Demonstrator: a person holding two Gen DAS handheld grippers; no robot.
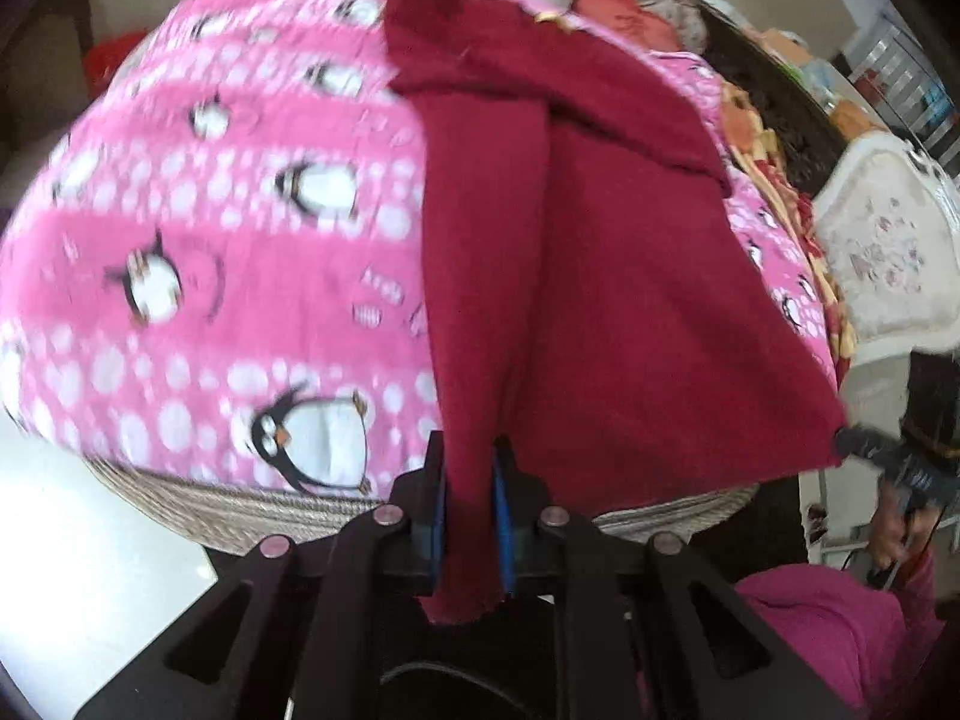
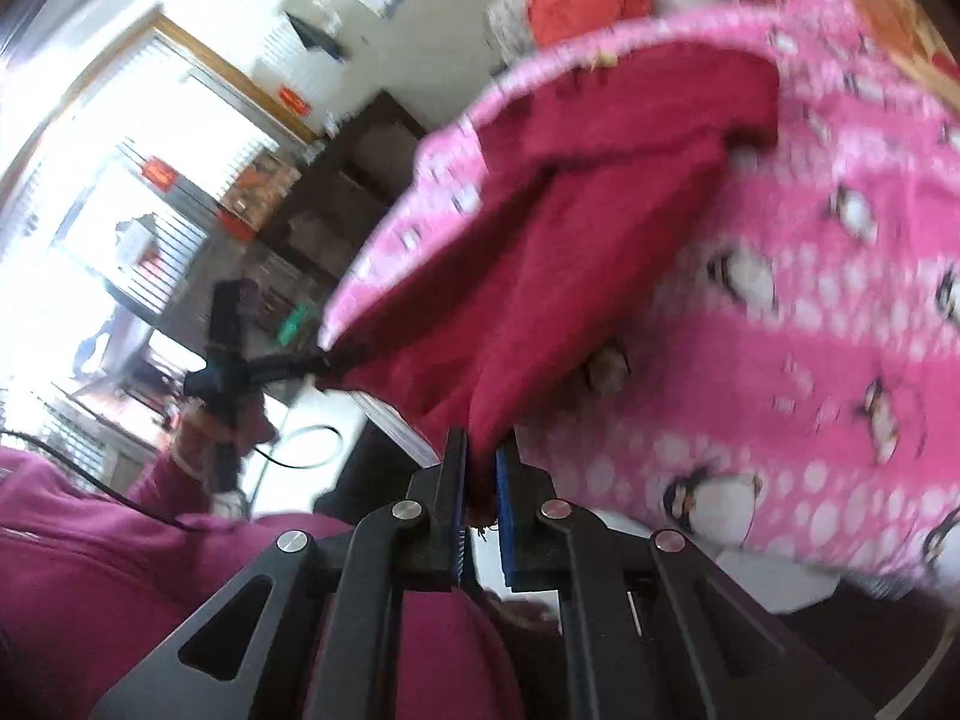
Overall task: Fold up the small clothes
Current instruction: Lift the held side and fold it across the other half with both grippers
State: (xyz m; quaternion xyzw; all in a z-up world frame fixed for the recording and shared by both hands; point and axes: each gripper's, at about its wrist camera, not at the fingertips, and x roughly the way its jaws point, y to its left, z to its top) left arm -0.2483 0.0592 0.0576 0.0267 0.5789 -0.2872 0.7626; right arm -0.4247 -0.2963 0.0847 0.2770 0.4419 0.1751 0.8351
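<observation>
Grippers left (image 1: 469, 516) and right (image 2: 481, 501) were both clamped on corners of the maroon cloth (image 1: 600, 300) mid-frame, so keeping it taut and level looked key.

So the whole work surface is a pink blanket (image 1: 198, 252) with white dots and cartoon penguins, spread over a woven, rope-textured base (image 1: 198, 510) that peeks out along the near edge. A dark red garment (image 1: 600, 276) lies on the blanket toward its right side, partly lifted off at the near edge. At the far edge there's a heap of red and orange clothes (image 1: 624, 18), too blurry to tell apart.
</observation>
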